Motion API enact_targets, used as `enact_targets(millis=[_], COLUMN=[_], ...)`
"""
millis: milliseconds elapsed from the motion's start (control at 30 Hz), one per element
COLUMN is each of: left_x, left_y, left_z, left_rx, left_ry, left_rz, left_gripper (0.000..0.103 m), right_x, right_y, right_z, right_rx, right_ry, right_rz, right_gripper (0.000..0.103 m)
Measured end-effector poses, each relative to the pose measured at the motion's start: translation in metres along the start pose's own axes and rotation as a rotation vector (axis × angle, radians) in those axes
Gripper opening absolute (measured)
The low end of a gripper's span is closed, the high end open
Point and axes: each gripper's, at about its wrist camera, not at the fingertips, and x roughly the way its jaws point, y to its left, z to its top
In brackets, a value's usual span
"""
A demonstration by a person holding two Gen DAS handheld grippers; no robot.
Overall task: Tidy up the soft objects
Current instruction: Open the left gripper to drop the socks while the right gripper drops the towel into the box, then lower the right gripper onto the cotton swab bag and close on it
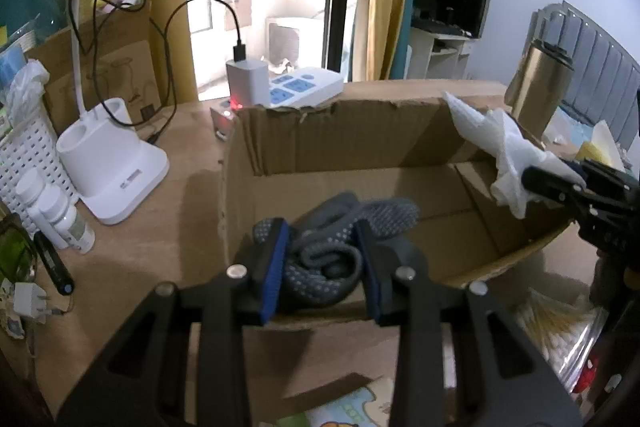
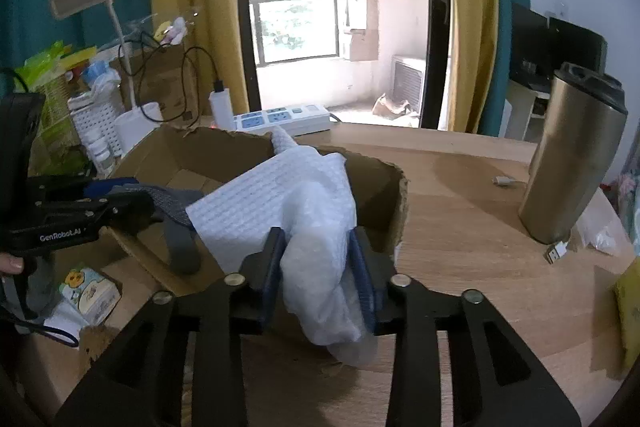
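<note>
A white waffle-textured cloth [image 2: 280, 195] – large, crumpled, with a thin plastic-like fold under it – is clamped between the blue pads of the right gripper [image 2: 318, 267] and is held over the right rim of the cardboard box [image 1: 344, 135]. A grey dotted sock [image 1: 332, 247], rolled loosely, is gripped by the left gripper [image 1: 322, 259] and hangs over the near part of the open box – the box floor behind it is seen bare. The box is placed on a wooden table [image 2: 460, 187], with a steel tumbler [image 2: 572, 155] at the right and a white power strip [image 1: 304, 87] behind.
</note>
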Motion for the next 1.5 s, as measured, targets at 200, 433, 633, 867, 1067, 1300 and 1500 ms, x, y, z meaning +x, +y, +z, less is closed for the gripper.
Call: enact_targets(millis=[200,433,633,867,1067,1300,1500], left_x=[-0.008,-0.025,-0.047,-0.077,-0.102,-0.12,-0.125], left_y=[-0.008,-0.011,-0.012,-0.012,-0.007,-0.004,0.001], left_z=[-0.004,-0.004,-0.002,-0.005,-0.009,-0.019,-0.032], left_rx=[0.029,0.035,0.027,0.02,-0.003,-0.015,-0.046], left_ry=[0.015,-0.017,-0.067,-0.121,-0.173,-0.195,-0.185], left_rz=[0.011,0.005,-0.012,-0.014,-0.025,-0.03,-0.035], left_gripper=[0.036,0.037,0.059,0.066,0.067,0.068,0.068], right_x=[-0.001,-0.013,-0.036,-0.055,-0.076,-0.097,-0.107], right_y=[0.007,0.002,-0.001,0.007,0.014,0.023,0.028], right_z=[-0.001,0.002,0.007,0.006,0.005,0.002,-0.009], right_rx=[-0.041,-0.015,0.003,-0.011,-0.023,-0.045,-0.048], right_ry=[0.019,0.006,-0.04,-0.064,-0.093,-0.119,-0.11], right_rz=[0.009,-0.005,-0.016,-0.018,-0.02,-0.018,-0.007], right_gripper=[0.04,0.052,0.059,0.059,0.059,0.059,0.059])
